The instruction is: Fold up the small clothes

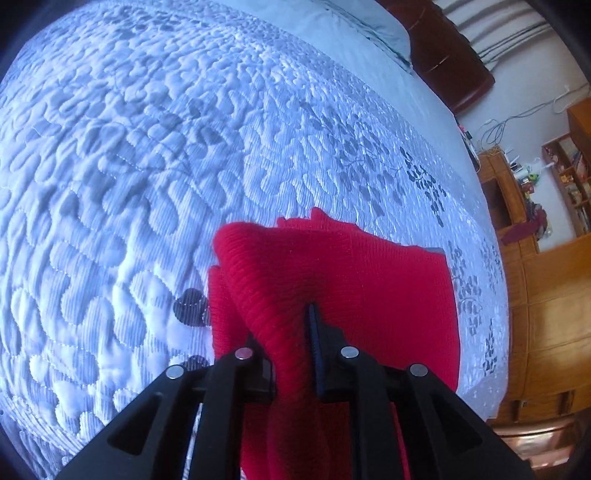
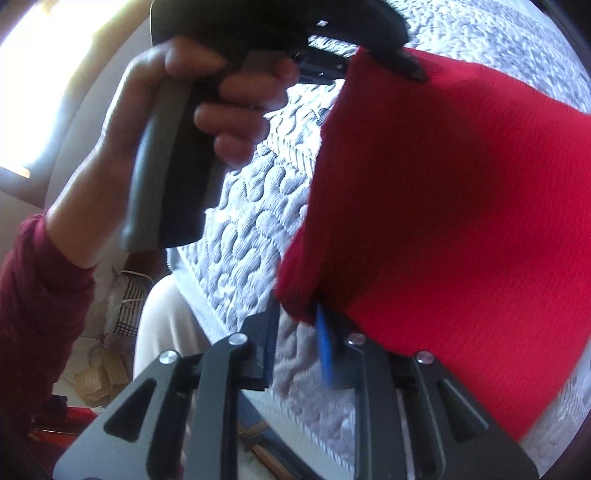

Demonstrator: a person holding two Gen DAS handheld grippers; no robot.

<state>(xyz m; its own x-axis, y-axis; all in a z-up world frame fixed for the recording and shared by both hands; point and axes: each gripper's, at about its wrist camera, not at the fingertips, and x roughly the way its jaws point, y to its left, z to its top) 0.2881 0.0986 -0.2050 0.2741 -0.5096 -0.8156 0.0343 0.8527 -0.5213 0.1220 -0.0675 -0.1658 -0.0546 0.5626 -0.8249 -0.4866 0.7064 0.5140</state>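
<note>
A red knit garment (image 1: 343,273) hangs bunched through my left gripper (image 1: 291,325), whose jaws are shut on a thick fold of it; its far end rests on the quilted bedspread (image 1: 147,166). In the right wrist view the same garment (image 2: 461,206) spreads as a flat panel above the bed. Its top edge is pinched by the left gripper (image 2: 410,68), which a hand (image 2: 221,92) holds. My right gripper (image 2: 297,321) stands slightly open. The garment's lower corner sits loosely between its tips, and bedspread (image 2: 251,229) shows through the gap below.
A pillow (image 1: 369,29) and dark headboard (image 1: 450,62) lie at the bed's far end. Wooden cabinets and shelves (image 1: 546,295) stand right of the bed. A dark red sleeve (image 2: 37,295), light trousers (image 2: 162,325) and floor clutter (image 2: 110,332) are at the near edge.
</note>
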